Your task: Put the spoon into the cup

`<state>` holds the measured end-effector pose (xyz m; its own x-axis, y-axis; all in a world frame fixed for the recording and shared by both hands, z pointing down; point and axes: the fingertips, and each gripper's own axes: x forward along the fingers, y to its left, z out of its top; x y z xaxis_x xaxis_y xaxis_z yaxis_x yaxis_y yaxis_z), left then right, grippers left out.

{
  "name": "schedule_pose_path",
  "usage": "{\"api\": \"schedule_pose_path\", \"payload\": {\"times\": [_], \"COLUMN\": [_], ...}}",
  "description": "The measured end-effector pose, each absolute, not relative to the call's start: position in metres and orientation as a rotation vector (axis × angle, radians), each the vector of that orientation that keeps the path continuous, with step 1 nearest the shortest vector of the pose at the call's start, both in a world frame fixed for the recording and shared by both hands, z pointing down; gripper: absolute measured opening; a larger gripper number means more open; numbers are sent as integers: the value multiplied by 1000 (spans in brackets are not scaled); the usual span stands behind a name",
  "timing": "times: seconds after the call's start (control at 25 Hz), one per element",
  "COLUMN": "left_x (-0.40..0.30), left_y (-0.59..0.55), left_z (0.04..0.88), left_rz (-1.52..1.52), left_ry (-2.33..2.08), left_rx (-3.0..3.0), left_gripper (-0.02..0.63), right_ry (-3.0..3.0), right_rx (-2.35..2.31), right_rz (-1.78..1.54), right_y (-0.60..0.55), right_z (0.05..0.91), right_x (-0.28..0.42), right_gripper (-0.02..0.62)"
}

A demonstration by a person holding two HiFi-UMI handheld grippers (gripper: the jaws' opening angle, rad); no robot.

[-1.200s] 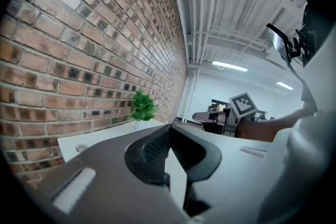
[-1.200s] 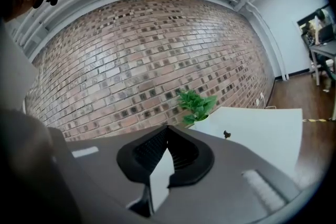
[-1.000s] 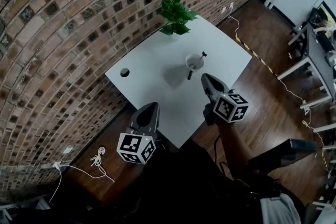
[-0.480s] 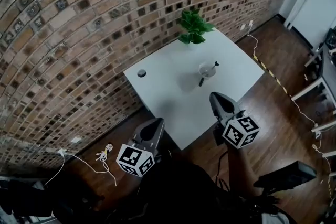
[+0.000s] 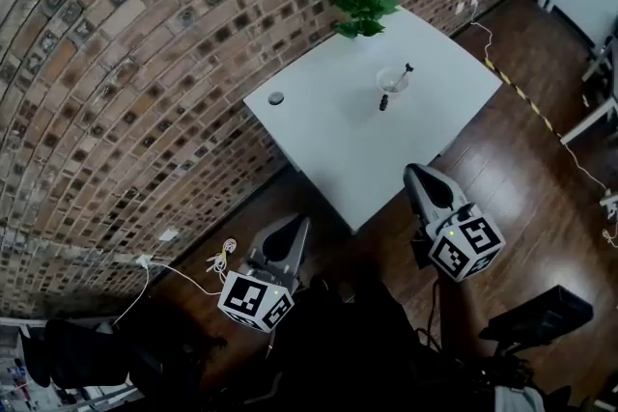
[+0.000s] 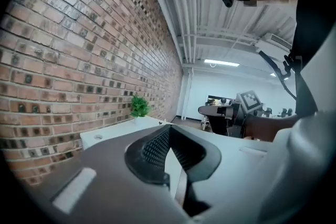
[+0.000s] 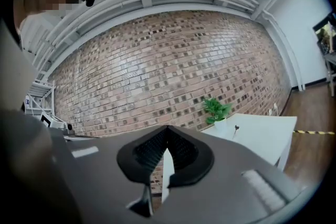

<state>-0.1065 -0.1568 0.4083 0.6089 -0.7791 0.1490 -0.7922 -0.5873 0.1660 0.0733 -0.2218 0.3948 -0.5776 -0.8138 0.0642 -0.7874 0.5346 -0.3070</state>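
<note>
The job looks finished: the spoon stands in the white cup toward the table's far corner near the plant, while the left gripper and right gripper, jaws pressed together on nothing, hang off the near corner, so no further move seems needed.

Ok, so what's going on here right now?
A person holds a gripper in each hand and stands clear of the white table by the brick wall. The left gripper and the right gripper both have their jaws together with nothing between them. On the table the spoon sits in the cup, handle sticking out, near a potted plant. The job looks done.
</note>
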Motion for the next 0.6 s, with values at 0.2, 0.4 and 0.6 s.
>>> {"api": "schedule_pose_path", "payload": {"times": [0.2,0.4,0.6], "left_x": [-125,-166,-166], "left_y": [-130,-112,-89], "left_z": [406,404,415], "left_rz": [81,13,-5], "left_ry": [-1236,-1181,-1116], "left_rx": [2694,2722,2701], "left_gripper": [-6,-6,-6], "right_ry": [2577,2573,2583], "right_rx": [-1498,-1527,-1589], "right_rz": [-402,-419,-339], "right_y": [-173,-128,-87], "right_z": [366,354,343], "right_x": [60,25,30], "right_gripper": [6,6,6]}}
